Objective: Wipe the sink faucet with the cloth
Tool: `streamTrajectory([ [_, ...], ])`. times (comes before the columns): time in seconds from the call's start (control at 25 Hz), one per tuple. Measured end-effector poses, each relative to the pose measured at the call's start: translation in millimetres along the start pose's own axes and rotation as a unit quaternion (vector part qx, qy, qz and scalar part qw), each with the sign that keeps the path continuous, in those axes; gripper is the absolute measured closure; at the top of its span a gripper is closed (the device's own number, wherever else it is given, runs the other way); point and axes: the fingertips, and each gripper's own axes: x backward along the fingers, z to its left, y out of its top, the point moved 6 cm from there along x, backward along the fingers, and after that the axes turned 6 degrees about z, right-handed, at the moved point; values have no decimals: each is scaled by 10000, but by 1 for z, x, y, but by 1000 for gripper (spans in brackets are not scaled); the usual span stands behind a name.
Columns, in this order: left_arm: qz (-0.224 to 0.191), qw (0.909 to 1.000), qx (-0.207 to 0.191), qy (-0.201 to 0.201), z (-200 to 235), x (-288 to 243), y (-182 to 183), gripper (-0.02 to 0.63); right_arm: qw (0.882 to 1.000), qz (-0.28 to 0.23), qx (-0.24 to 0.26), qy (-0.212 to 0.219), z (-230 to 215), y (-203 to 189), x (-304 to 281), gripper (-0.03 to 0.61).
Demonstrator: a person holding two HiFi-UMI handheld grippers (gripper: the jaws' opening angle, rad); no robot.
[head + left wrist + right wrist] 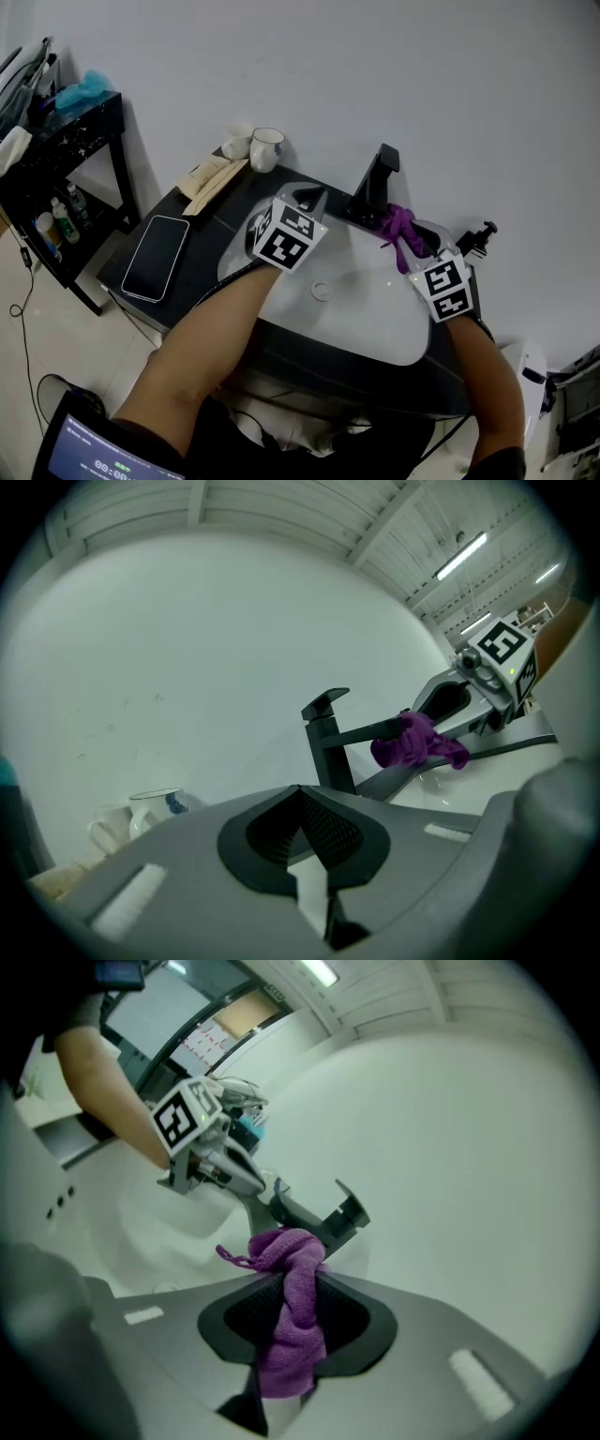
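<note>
The wiping step looks under way: the right gripper (292, 1321) clamps the purple cloth (286, 1255), whose bunched end touches the black faucet (328, 1218) just beyond its jaws. The left gripper (302, 836) has its jaws together, empty. Next, the cloth probably needs rubbing along the spout.

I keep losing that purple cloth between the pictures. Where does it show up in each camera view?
Head view: right of centre, the purple cloth is bunched at the black faucet.
Left gripper view: right of centre, at the end of the faucet's spout.
Right gripper view: bottom centre, pinched in the right claw.
Shared landmark: the faucet.
</note>
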Motion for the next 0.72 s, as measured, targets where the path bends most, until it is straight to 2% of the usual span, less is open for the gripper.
streamTrajectory([
  [0.16, 0, 10000, 20, 71, 2, 6, -1, 597, 9936, -617, -933, -147, -6, 17, 42, 476],
  [0.32, -21, 9997, 168, 194, 7, 18, 0, 597, 9854, -1208, -1086, -506, -5, 50, 66, 476],
  [0.4, -54, 9992, 240, 307, 11, 27, 0, 597, 9771, -1526, -1324, -668, -4, 67, 68, 476],
  [0.48, -143, 9985, 271, 463, 18, 37, 3, 597, 9609, -1886, -1857, -812, -6, 85, 64, 476],
  [0.56, -316, 9967, 308, 679, 24, 49, 8, 597, 9398, -2190, -2446, -950, -6, 101, 56, 476],
  [0.72, -626, 9899, 154, 1263, 40, 70, 13, 597, 9053, -2657, -3083, -1216, 8, 140, 27, 476],
])
